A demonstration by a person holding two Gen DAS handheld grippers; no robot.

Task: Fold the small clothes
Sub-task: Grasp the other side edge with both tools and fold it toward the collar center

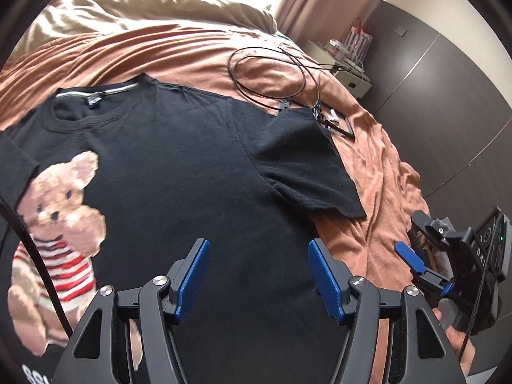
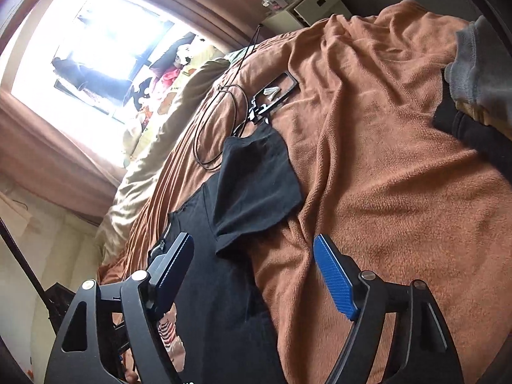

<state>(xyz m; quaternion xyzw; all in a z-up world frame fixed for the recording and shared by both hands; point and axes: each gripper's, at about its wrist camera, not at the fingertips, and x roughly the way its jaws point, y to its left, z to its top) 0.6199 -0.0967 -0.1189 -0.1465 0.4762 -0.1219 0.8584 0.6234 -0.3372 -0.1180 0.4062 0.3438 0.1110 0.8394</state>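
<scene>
Here black T-shirt (image 1: 179, 160) lay flat on bed (image 1: 377, 166); both jaws wide, empty. Best: pinch sleeve (image 2: 256, 185) hem cleanly, fold inward, avoid cable (image 1: 272, 73).

- A bed (image 1: 368, 172) fills most of both views, covered by a rumpled rust-orange blanket (image 2: 400, 176)
- Toward 12 o'clock in the left wrist view a beige duvet (image 1: 153, 9) lies bunched at the head of the bed
- A bright window (image 2: 86, 41) glares at 10 o'clock in the right wrist view, framed by brownish-pink curtains (image 2: 38, 134)
- At 2 o'clock in the left wrist view dark grey wardrobe panels (image 1: 448, 73) line the wall
- A small cream bedside cabinet (image 1: 348, 73) stands against them, just beside the bed
</scene>
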